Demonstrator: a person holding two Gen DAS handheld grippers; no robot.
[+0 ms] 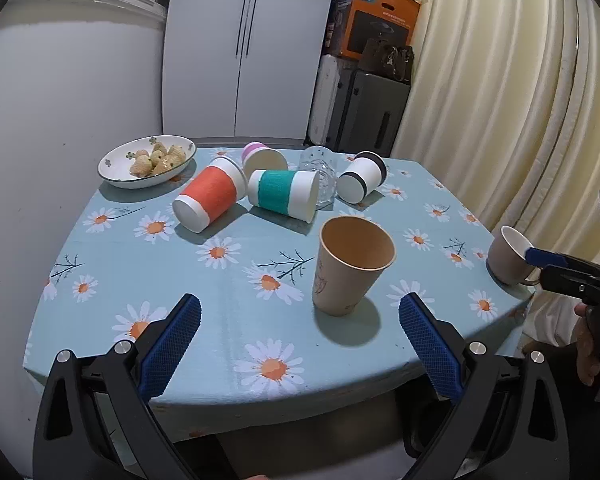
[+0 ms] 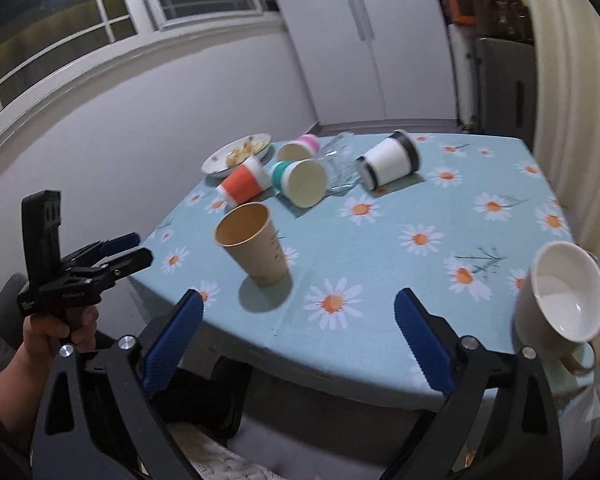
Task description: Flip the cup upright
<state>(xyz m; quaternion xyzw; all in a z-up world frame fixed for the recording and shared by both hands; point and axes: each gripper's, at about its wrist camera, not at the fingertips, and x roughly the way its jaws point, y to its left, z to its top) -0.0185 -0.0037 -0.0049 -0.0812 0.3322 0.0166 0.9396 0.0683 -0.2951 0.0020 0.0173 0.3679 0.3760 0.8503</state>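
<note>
A tan paper cup (image 1: pixel 350 266) stands upright on the daisy tablecloth (image 1: pixel 220 300), also in the right wrist view (image 2: pixel 256 246). Behind it lie an orange cup (image 1: pixel 210 200), a teal cup (image 1: pixel 284 194), a pink cup (image 1: pixel 262 158), a black-banded white cup (image 1: pixel 362 178) and a clear glass (image 1: pixel 322 174), all on their sides. A beige mug (image 2: pixel 560 300) stands upright at the table's right edge. My left gripper (image 1: pixel 300 344) is open and empty in front of the tan cup. My right gripper (image 2: pixel 296 340) is open and empty, left of the mug.
A white plate of snacks (image 1: pixel 146 162) sits at the back left. A wall runs along the left, a cream curtain (image 1: pixel 520 80) along the right. A white cabinet and stacked boxes (image 1: pixel 374 20) stand behind the table.
</note>
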